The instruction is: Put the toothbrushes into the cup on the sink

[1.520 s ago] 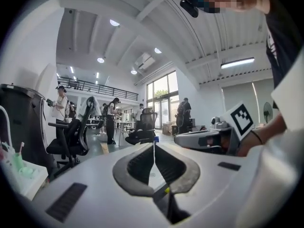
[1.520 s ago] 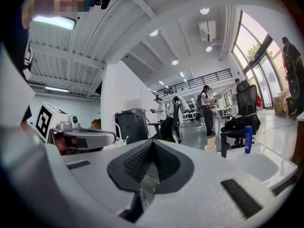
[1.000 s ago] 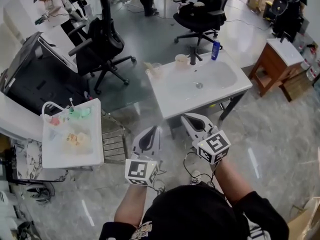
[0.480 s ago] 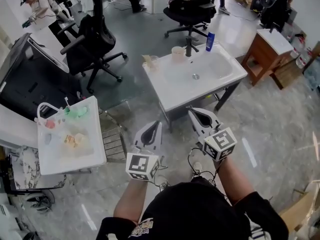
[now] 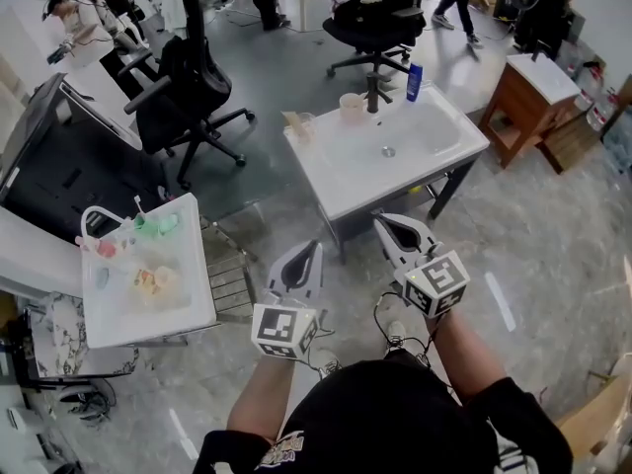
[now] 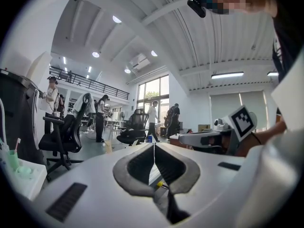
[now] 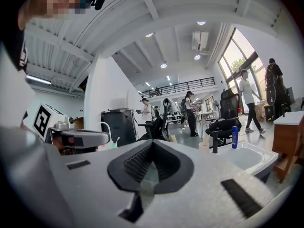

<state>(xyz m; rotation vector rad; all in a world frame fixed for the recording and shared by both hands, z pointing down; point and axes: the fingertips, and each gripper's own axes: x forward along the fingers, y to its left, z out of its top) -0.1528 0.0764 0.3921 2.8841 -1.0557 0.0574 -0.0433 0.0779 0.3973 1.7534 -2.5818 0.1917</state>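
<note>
White left gripper [image 5: 314, 249] and right gripper [image 5: 381, 221] are hanging clenched, empty. Leftward, a slim pale toothbrush [image 6: 17, 145] is looking light, slippery; pinch mid-handle.

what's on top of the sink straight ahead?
Along the sink's far rim: clear container, pale cup, black faucet, blue bottle. Basin shows only its drain. Inside the cup is too small to tell.

I see the cup [image 5: 351, 108], pale and upright, near the middle of the sink's [image 5: 346, 181] far edge. The one toothbrush [image 6: 17, 145] I can make out stands upright in a green holder [image 6: 12, 159]. It is at the far edge of the white worktop [image 5: 193, 304], well left of the sink.
</note>
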